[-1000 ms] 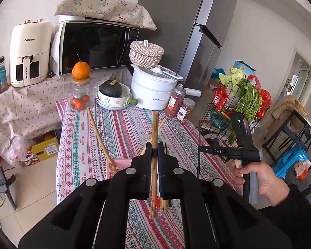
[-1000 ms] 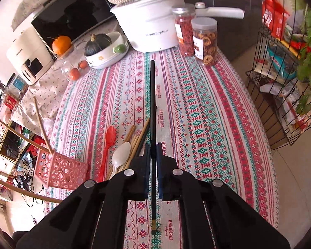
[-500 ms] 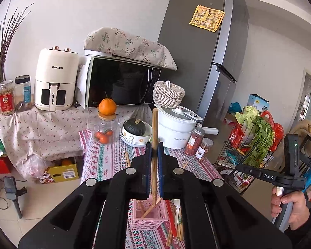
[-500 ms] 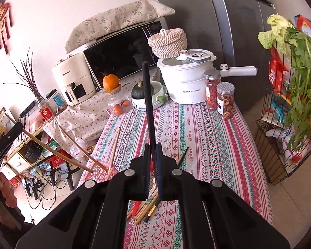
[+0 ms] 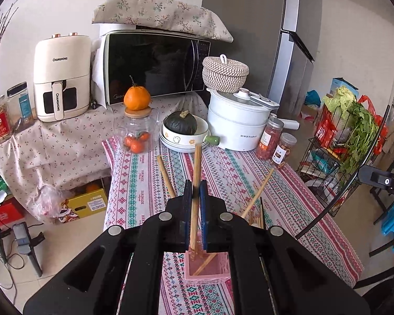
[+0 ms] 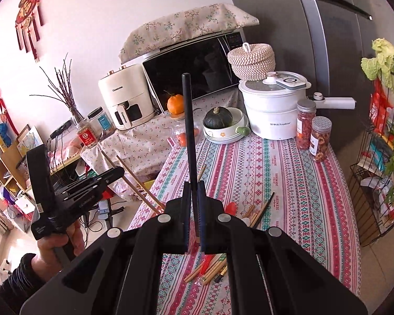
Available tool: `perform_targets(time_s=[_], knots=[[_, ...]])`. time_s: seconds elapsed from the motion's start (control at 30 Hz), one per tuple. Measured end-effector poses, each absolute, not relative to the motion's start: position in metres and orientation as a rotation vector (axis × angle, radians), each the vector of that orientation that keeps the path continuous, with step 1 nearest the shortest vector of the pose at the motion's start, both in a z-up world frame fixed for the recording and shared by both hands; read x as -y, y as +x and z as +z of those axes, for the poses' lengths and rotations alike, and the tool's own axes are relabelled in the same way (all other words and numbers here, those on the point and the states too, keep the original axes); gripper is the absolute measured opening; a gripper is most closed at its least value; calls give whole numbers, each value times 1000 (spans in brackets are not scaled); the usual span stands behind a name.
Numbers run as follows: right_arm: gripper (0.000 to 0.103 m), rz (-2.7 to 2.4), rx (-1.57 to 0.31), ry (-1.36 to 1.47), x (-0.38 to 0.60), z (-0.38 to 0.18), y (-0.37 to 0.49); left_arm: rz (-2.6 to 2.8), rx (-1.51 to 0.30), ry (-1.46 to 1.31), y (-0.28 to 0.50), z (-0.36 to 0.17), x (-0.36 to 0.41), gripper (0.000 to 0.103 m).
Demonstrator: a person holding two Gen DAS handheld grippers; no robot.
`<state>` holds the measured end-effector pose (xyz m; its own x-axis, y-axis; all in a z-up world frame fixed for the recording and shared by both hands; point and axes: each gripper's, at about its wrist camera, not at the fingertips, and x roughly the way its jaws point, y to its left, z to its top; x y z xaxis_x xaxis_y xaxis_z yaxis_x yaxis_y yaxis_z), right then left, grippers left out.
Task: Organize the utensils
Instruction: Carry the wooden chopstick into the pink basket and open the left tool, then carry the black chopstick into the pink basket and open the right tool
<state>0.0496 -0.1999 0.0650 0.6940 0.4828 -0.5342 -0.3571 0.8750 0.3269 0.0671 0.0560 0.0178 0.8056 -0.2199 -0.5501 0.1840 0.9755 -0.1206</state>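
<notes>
1. Between the closed fingers of the left gripper point(image 5: 196, 191) a wooden chopstick point(image 5: 196, 173) stands upright, its lower end in the pink basket point(image 5: 206, 273); it should go straight down, clear of the two sticks leaning there.
2. The right gripper point(image 6: 194, 197) clamps a black chopstick point(image 6: 189, 131).
3. Loose utensils point(image 6: 252, 215) lie on the counter point(image 6: 296, 183); jars point(image 6: 312, 131) stand well apart.

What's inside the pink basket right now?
Two wooden chopsticks lean inside the pink basket, and the wooden chopstick clamped in the left gripper reaches down into it. The gripper's fingers hide much of the basket, so there may be more.
</notes>
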Motion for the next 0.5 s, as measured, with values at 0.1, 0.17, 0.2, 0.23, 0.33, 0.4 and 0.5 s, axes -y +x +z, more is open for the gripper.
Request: perform_targets(time_s=[0.1, 0.17, 0.2, 0.23, 0.33, 0.4, 0.5], knots=[[5, 501, -651, 215, 193, 67, 50, -206, -615, -73, 67, 16, -56, 39], [5, 518, -655, 225, 188, 68, 50, -173, -599, -84, 61, 19, -59, 77], [5, 524, -656, 227, 186, 68, 51, -154, -589, -92, 59, 21, -62, 81], [5, 530, -656, 228, 184, 69, 51, -141, -589, -99, 56, 23, -65, 87], [5, 546, -652, 224, 175, 69, 53, -108, -607, -126, 50, 24, -76, 95], [5, 557, -650, 218, 168, 69, 54, -95, -627, -148, 47, 23, -82, 96], [5, 570, -647, 215, 157, 67, 57, -110, -657, -185, 45, 20, -90, 96]])
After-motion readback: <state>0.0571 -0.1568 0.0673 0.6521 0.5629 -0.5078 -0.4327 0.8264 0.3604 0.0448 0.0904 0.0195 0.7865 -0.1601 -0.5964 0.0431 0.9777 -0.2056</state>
